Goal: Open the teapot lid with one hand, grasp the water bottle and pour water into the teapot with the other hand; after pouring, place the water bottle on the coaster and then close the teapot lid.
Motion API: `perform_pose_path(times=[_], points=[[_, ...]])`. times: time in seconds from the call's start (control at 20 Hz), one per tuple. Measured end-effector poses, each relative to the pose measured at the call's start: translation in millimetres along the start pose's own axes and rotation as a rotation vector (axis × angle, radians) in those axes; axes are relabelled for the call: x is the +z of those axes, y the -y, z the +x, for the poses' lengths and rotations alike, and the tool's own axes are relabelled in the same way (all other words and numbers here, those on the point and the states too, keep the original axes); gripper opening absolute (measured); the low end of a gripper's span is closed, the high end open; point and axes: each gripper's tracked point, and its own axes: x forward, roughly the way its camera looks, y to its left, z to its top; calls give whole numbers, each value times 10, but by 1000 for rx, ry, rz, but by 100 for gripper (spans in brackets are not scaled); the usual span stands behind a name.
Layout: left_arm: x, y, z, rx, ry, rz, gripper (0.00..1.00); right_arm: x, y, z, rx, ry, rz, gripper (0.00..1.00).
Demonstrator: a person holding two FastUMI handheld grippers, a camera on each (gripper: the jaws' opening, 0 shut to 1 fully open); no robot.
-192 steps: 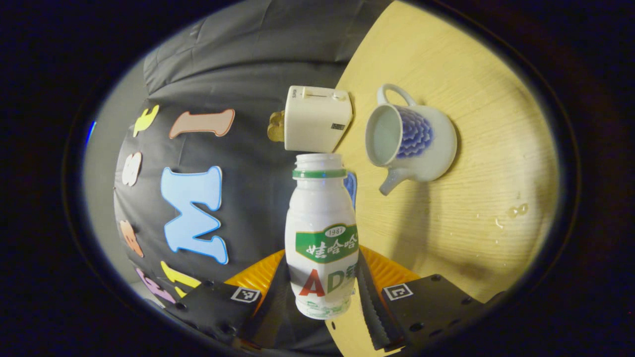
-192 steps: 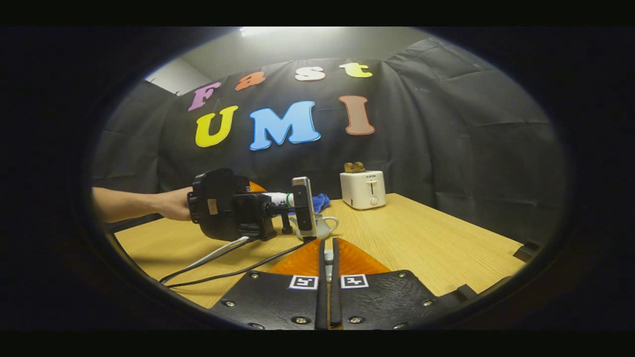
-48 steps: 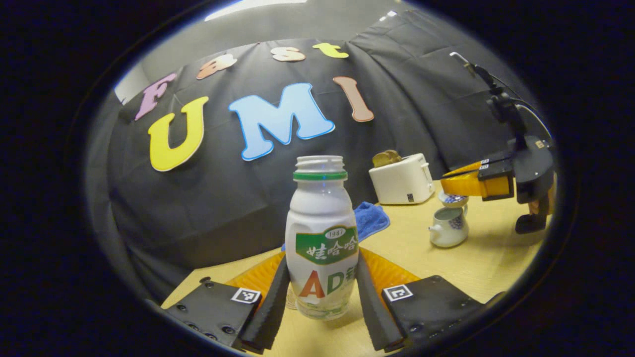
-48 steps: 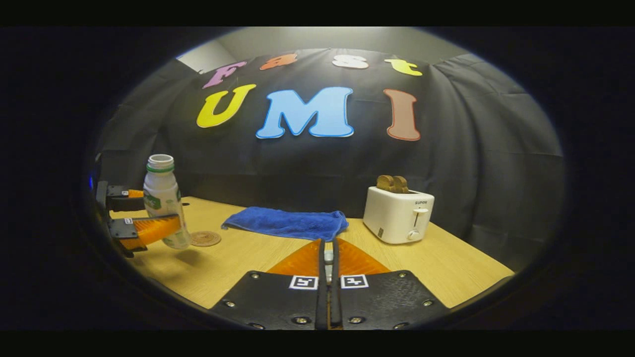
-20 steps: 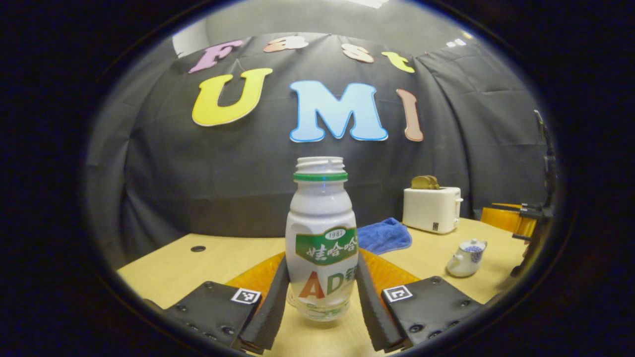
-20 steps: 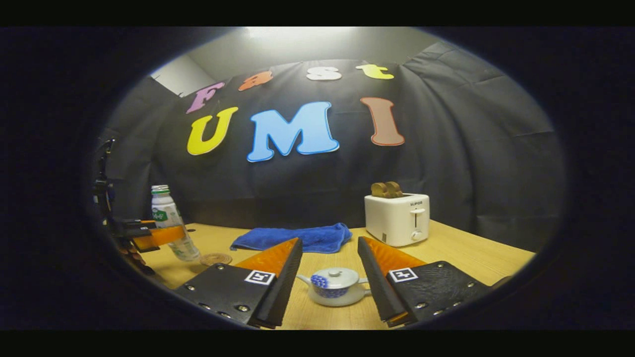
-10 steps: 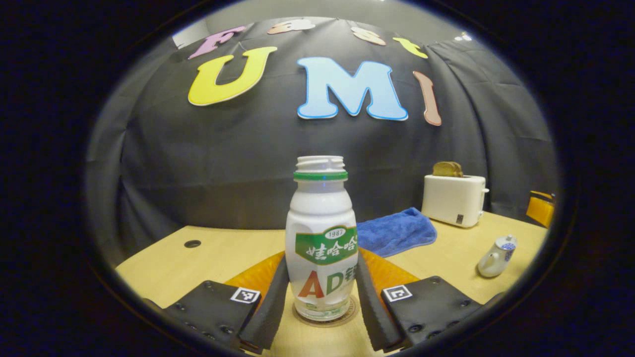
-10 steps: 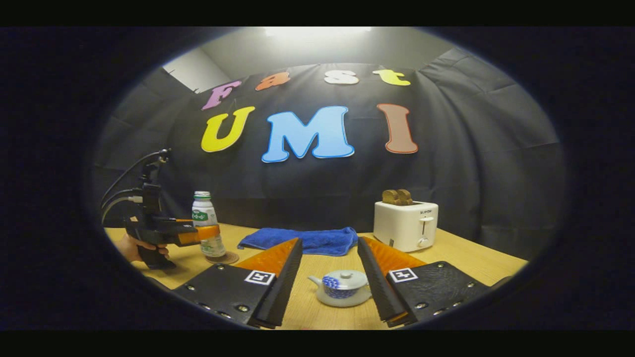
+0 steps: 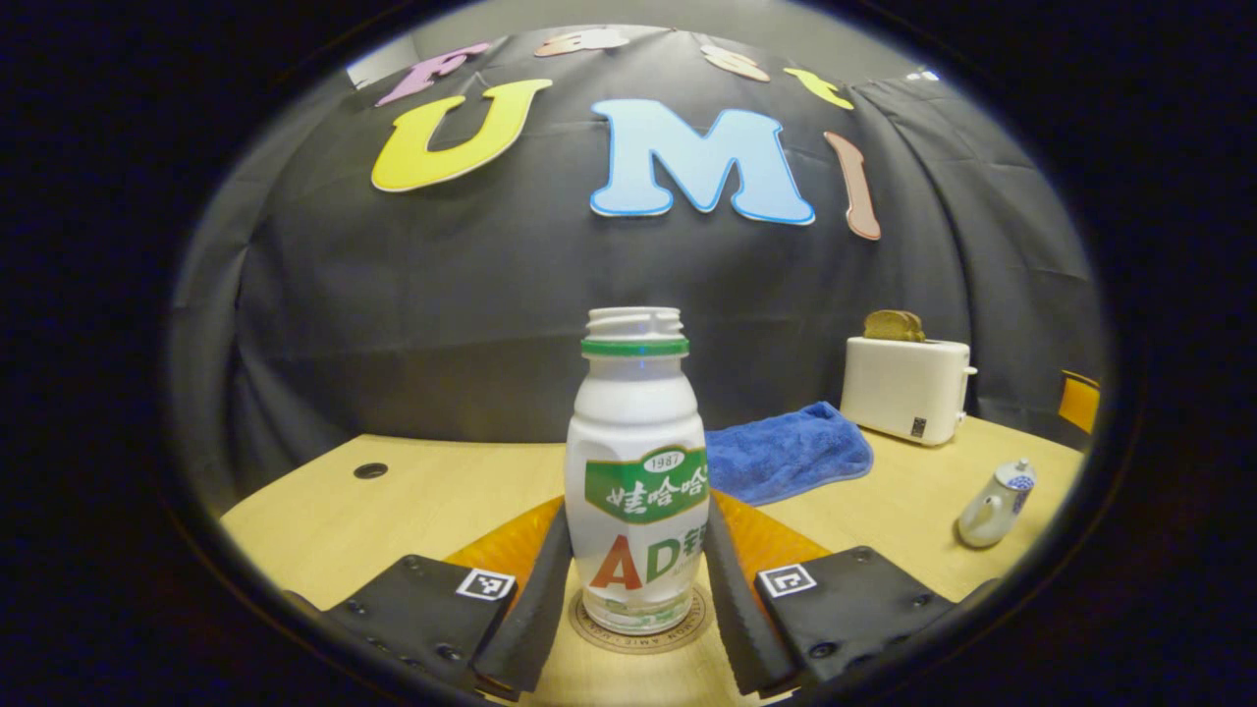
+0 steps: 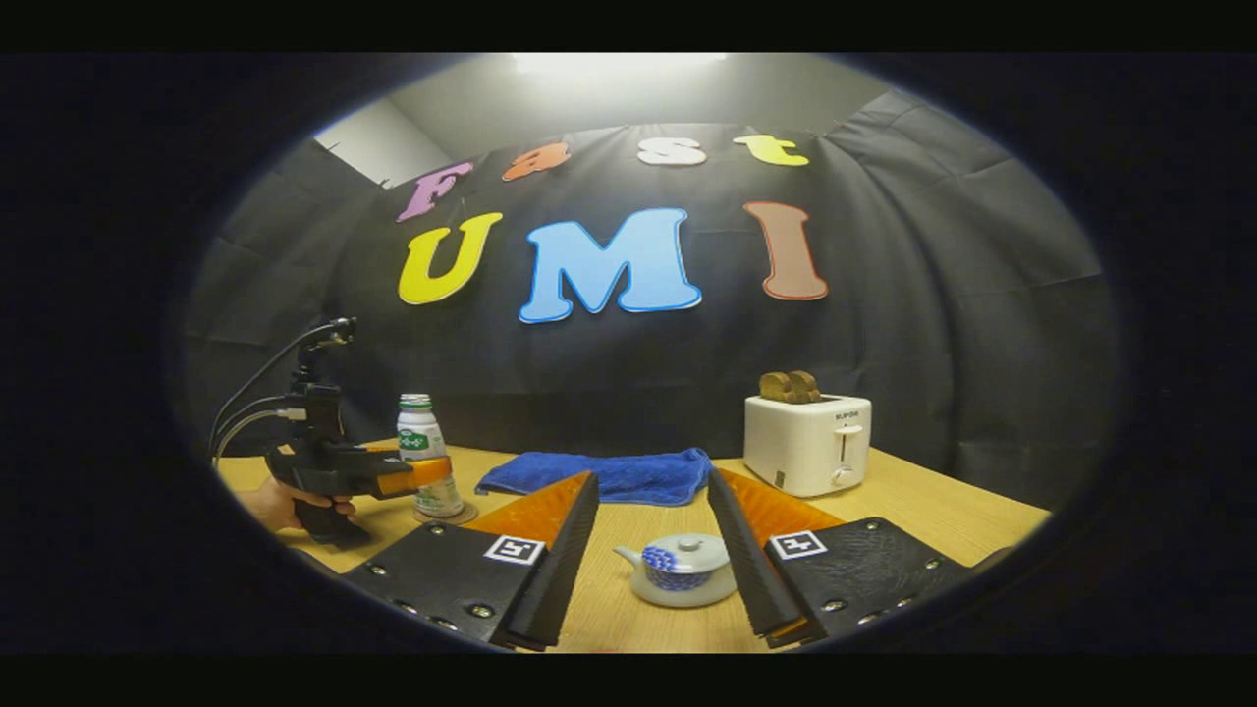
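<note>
A white water bottle with a green neck band and no cap stands upright on a round coaster. My left gripper is shut on the bottle, one finger pressed against each side. The right gripper view shows the same bottle on the coaster, with the left gripper still around it. My right gripper is open. The white and blue teapot sits on the table just beyond its fingertips, lid on. From the left gripper view the teapot is far right.
A blue cloth lies at the back of the wooden table, with a white toaster holding toast to its right. A hand holds the left gripper at the left edge. A small hole marks the table's far left.
The bottle has come down and now rests on the coaster, still held. The right gripper, shut on the lid 2.4 s ago, has stood open behind the lidded teapot for the last second.
</note>
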Motion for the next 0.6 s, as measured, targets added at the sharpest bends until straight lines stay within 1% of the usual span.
perform_pose_path(times=[0.1,0.15,0.2,0.3,0.45,0.6], points=[[-6,1,1,2,1,4,75,-5,-35,-4,10,-4,-2,69],[-8,13,8,-3,-8,10,77,-12,-36,-8,12,-5,-7,69],[-90,61,27,-22,-25,15,87,-16,-42,-5,14,-7,-9,69],[-179,26,40,0,-48,22,99,-25,-43,-2,18,-10,-8,69],[-90,-46,-24,44,-26,36,100,-32,-42,2,18,-11,-9,69],[-121,-29,-90,44,-37,29,100,-48,-56,-5,25,-14,-3,69]])
